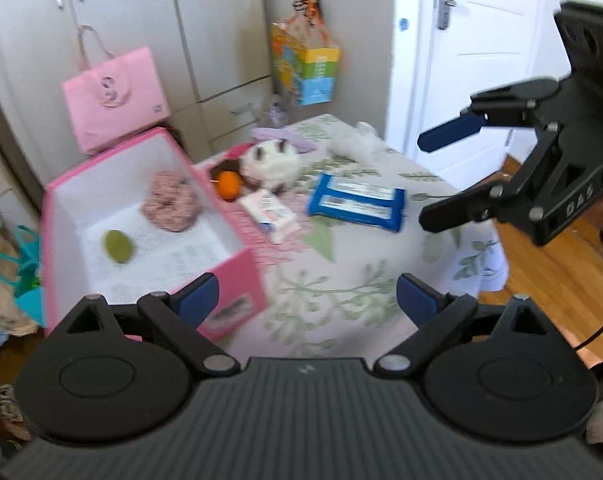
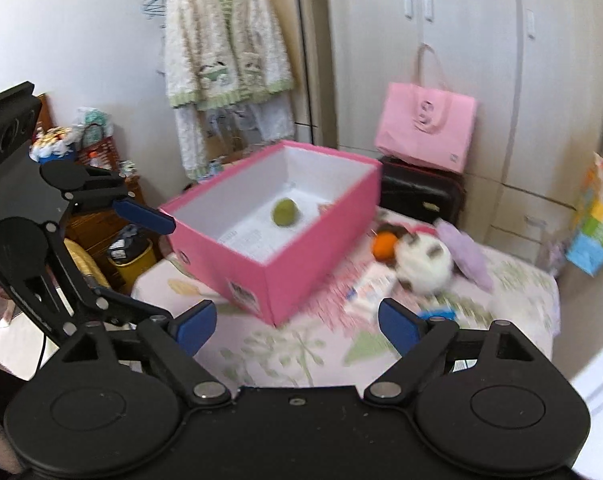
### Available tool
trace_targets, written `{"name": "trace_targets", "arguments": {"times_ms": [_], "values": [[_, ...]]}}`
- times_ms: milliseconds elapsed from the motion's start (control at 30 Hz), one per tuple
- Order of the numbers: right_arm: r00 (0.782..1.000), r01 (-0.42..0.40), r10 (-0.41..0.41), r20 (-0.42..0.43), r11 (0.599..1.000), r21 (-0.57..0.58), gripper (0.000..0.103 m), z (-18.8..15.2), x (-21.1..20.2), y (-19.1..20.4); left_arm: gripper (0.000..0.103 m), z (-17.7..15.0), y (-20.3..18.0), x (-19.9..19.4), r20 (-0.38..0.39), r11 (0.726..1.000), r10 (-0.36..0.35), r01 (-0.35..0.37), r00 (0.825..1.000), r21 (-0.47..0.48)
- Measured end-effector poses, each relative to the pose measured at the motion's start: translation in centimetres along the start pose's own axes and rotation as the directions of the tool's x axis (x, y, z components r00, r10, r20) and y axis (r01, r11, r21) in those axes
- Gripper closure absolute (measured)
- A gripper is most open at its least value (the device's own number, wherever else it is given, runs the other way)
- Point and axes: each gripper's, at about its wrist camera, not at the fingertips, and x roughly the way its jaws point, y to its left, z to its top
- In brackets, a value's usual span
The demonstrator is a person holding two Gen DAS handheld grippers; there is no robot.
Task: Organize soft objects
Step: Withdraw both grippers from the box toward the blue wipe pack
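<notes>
Soft things lie scattered over a flowered bedspread, and both claws hang above it with nothing between their blue pads. The left gripper stands spread wide and empty; just ahead of it to the left sits a pink box, open at the top, with a pink knitted scrunchie and a green ball inside on its white floor. Farther ahead of that claw, past the box's far corner, an orange ball rests against a white-and-brown plush toy, a small white pack lies just in front of them, and a blue wipes pack lies flat to the right. Beyond the plush, a lilac cloth and a fluffy white thing sit near the bed's far edge. The right gripper is likewise released and empty — from its side the box lies ahead and slightly left, the plush and orange ball ahead to the right. Each claw shows in the other's view, off to the side and apart. A pink paper bag stands behind the box, against the wardrobe.
</notes>
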Motion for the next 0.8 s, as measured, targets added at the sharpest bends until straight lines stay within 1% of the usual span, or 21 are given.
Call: {"name": "trace_targets", "arguments": {"times_ms": [100,167,233,367,433,533,600,700,800], "values": [[0.997,0.069,-0.070,0.018,0.998,0.004,0.012,-2.7,0.0,-0.9,0.007,0.0,-1.1,2.2,0.009,0.998,-0.060,0.060,0.998,-0.005],[0.990,0.137,-0.137,0.031,0.991,-0.002,0.012,-4.3,0.3,-1.4,0.007,0.2,-1.7,3.6,0.012,0.995,-0.097,0.097,0.995,-0.007],[0.983,0.178,-0.178,0.042,0.984,-0.009,0.012,-5.8,0.7,-2.0,0.007,0.6,-2.2,5.3,0.025,0.993,-0.115,0.115,0.993,-0.009],[0.966,0.255,-0.253,0.055,0.966,-0.032,0.012,-8.0,2.2,-2.9,0.007,1.6,-3.3,8.3,0.051,0.994,-0.111,0.111,0.993,0.003],[0.959,0.277,-0.274,0.070,0.960,-0.035,0.012,-9.0,3.0,-3.3,0.007,2.1,-3.5,9.8,0.068,0.994,-0.113,0.113,0.991,-0.005],[0.949,0.305,-0.304,0.088,0.952,0.002,0.012,-10.1,4.6,-4.1,0.008,2.7,-3.6,12.1,0.086,0.994,-0.104,0.106,0.991,-0.017],[0.933,0.343,-0.345,0.107,0.939,0.033,0.012,-10.7,5.6,-4.5,0.009,3.3,-3.6,13.6,0.100,0.994,-0.104,0.108,0.990,-0.034],[0.922,0.364,-0.367,0.126,0.930,0.050,0.012,-11.1,7.3,-4.9,0.009,4.1,-3.3,15.8,0.093,0.992,-0.098,0.104,0.991,-0.068],[0.886,0.439,-0.436,0.158,0.898,0.018,0.012,-11.3,8.8,-4.4,0.009,4.7,-2.8,17.8,0.082,0.988,-0.115,0.122,0.990,-0.097]]}}
